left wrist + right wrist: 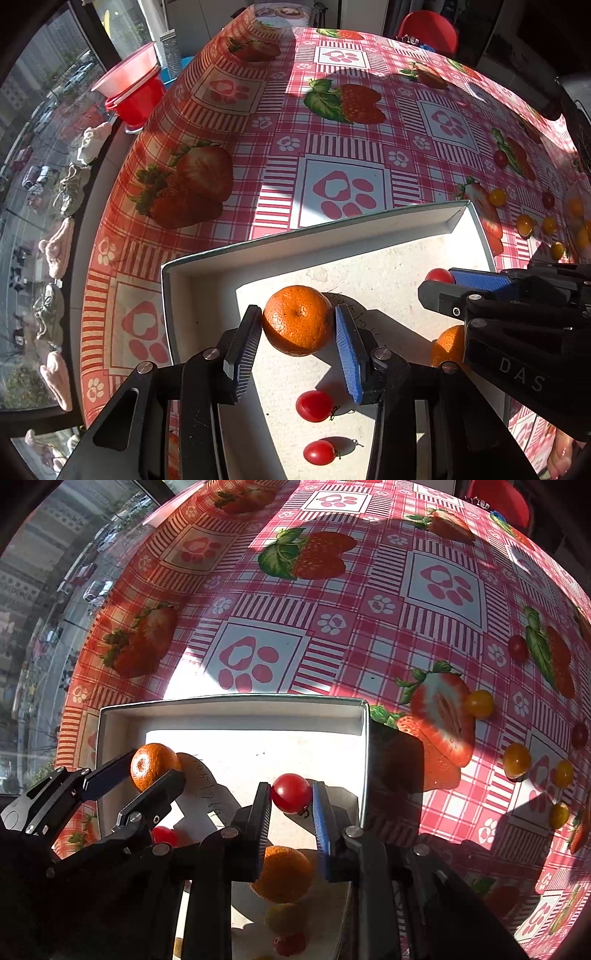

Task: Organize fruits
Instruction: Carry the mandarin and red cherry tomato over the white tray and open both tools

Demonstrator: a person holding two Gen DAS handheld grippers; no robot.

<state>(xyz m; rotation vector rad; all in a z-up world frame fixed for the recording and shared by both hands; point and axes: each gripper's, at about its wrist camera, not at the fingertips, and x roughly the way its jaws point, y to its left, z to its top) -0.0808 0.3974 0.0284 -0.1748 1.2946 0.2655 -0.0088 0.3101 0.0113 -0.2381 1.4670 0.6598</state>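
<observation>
The task looks partly done. The box (pixel 177 269) already holds a second mandarin (pixel 282 873) and two red tomatoes (pixel 314 405) low in the frame. The left gripper (pixel 298 332) has its fingers clamped on a mandarin (pixel 297 319) over the box floor at centre. The right gripper (pixel 291 797) pinches a red tomato (pixel 291 793) above the box, with a sliver of gap at its right finger. Both look ready to be set down. Yellow tomatoes (pixel 517 760) and red ones lie loose on the tablecloth (pixel 369 627) at right, left to gather.

Only the right view shows a yellowish fruit (pixel 284 917) in the box at bottom centre. Only the left view shows the red buckets (pixel 136 96) at upper left.
</observation>
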